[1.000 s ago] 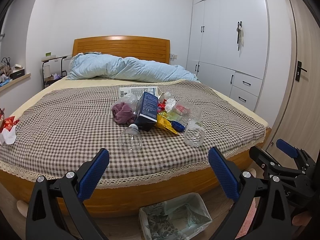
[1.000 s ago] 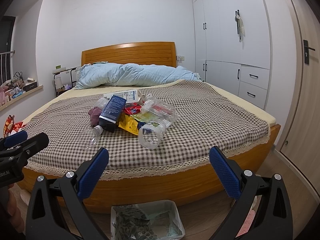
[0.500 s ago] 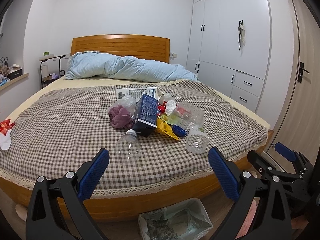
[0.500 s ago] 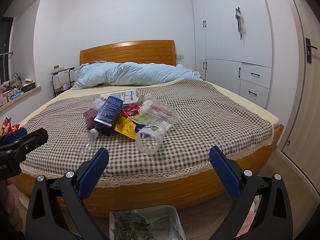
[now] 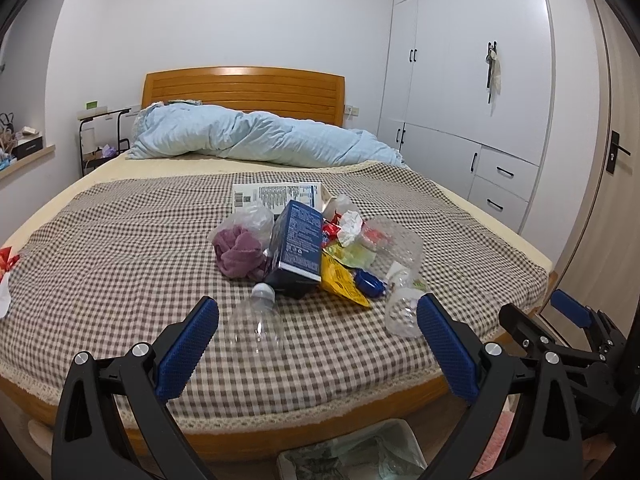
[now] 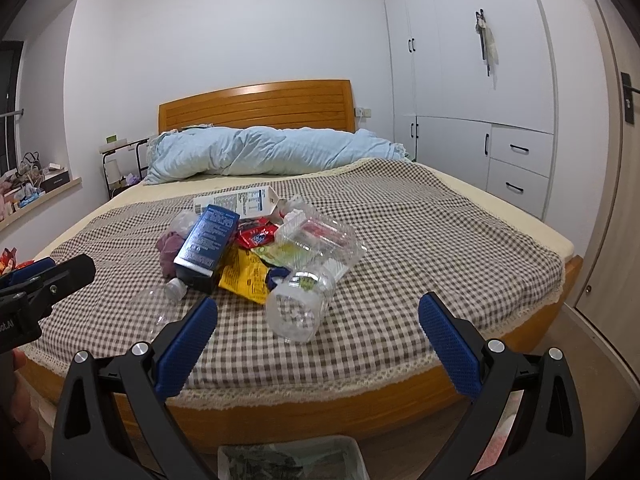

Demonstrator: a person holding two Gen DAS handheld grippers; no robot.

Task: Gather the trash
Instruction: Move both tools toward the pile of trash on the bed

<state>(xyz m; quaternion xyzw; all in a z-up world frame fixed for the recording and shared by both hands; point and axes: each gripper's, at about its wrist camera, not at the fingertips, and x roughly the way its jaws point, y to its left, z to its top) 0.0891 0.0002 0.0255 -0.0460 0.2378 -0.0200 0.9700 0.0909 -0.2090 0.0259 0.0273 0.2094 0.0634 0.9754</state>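
Down at six o'clock in both wrist views sits the trash bin, lined with a pale bag, dark crumpled scraps already lying inside; it stands on the floor just beside the foot of the bed.

Up on the checked cover, the trash pile spreads around the middle: a clear plastic bag holding purple cloth at nine o'clock of the heap, a dark blue carton leaning over it, a yellow wrapper and a clear clamshell tray at three o'clock with something red inside.

Two clear bottles lie on their sides nearest the edge: the capped bottle toward seven o'clock, the wide bottle toward five.

The left gripper hovers level above the bed's foot, tongs spread wide, nothing between them. The right gripper sits alongside at its three o'clock, tongs equally wide apart, the wide bottle framed between its blue pads, untouched.
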